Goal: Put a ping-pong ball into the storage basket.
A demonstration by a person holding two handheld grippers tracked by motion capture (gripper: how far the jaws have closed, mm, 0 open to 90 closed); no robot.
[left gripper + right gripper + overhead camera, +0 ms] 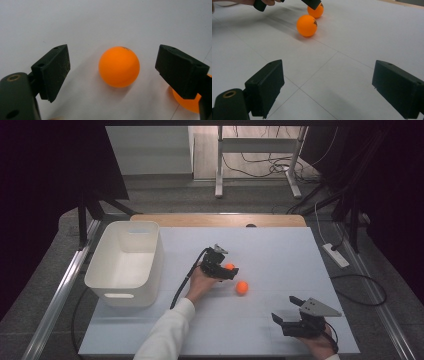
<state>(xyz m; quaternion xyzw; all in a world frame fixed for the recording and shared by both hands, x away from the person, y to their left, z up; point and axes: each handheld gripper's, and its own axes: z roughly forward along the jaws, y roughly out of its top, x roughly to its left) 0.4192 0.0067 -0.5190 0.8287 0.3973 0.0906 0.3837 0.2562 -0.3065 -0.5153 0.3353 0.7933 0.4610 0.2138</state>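
An orange ball (119, 66) rests on the white tabletop (280, 245) between the jaws of my left gripper (113, 60), which stand apart on either side without touching it. In the high view this ball (229, 267) sits at the tip of the left gripper (231, 269) near the table's middle. A second orange ball (242, 287) lies just nearer and to the right; in the left gripper view that second ball (187, 101) is half hidden behind the right jaw. My right gripper (285, 308) is open at the front right, with nothing between the jaws of the right gripper (329, 72).
A white plastic bin (125, 262) stands on the table's left side. A black cable trails from the left gripper toward the front. In the right gripper view both balls (306, 25) lie far ahead, beside the other hand's gripper (312, 3).
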